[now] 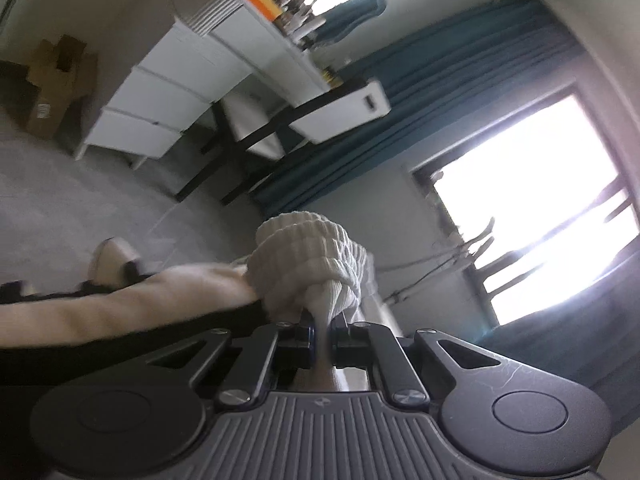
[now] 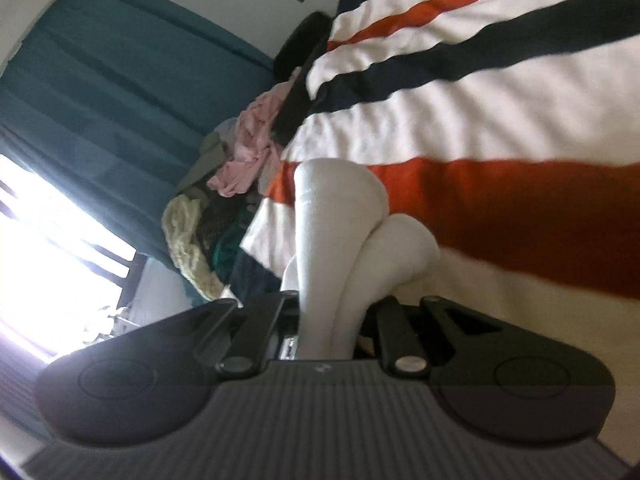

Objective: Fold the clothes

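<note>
In the left wrist view my left gripper [image 1: 323, 326] is shut on the ribbed cuff end of a white sock [image 1: 312, 264], bunched up in front of the fingers. In the right wrist view my right gripper [image 2: 332, 320] is shut on the smooth white toe ends of the sock pair [image 2: 344, 216], which stick out past the fingers over the striped bedspread [image 2: 500, 128]. The fingertips are hidden by the fabric in both views.
A pile of unfolded clothes [image 2: 236, 168], pink, cream and dark, lies at the bed's far edge by teal curtains [image 2: 100, 80]. The left wrist view shows a white drawer unit [image 1: 168, 100], a desk, a cardboard box [image 1: 52, 80], a bright window [image 1: 532, 200] and grey floor.
</note>
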A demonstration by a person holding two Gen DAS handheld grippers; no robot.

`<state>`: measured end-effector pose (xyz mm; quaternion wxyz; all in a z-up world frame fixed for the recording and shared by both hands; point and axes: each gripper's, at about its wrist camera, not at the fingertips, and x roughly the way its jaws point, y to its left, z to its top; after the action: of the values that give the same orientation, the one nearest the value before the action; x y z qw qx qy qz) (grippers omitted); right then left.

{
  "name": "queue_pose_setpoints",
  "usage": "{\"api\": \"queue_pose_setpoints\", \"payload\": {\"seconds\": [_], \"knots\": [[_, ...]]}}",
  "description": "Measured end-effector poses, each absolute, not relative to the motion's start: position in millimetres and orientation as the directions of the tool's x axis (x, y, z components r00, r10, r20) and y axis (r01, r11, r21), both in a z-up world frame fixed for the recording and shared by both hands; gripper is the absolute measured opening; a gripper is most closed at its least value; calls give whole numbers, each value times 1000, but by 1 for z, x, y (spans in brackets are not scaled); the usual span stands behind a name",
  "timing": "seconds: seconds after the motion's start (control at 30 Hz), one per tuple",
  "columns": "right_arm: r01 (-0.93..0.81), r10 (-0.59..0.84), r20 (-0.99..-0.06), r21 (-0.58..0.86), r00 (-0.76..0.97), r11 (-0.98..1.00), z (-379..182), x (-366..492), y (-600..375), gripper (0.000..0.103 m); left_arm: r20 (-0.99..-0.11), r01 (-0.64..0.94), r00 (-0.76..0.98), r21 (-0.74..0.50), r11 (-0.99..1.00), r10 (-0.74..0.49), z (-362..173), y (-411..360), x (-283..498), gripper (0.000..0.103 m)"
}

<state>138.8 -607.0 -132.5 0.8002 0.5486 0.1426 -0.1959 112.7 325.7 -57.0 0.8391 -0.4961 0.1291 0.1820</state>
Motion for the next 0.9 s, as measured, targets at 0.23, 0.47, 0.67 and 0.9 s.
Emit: {"api": "queue_pose_setpoints", "payload": {"seconds": [0.23,0.47,0.67,0.9], "knots": [[539,-102,-529,828,842,154,-179,96,-625,11,-568,-559,809,-661,502,152,-73,322,81,15],[546,-84,-539,827,838,134,-180,94,-614,18,-631,-614,739,-487,622,236,-59,300,51,40],[494,-18,-494,867,869,67,-190,92,-613,50,-611,-581,754,-445,682,243,-38,273,38,58],[462,11,-465,881,885,102,-186,105,-603,50,-550,-467,801,-324,823,238,-14,216,54,76]]}}
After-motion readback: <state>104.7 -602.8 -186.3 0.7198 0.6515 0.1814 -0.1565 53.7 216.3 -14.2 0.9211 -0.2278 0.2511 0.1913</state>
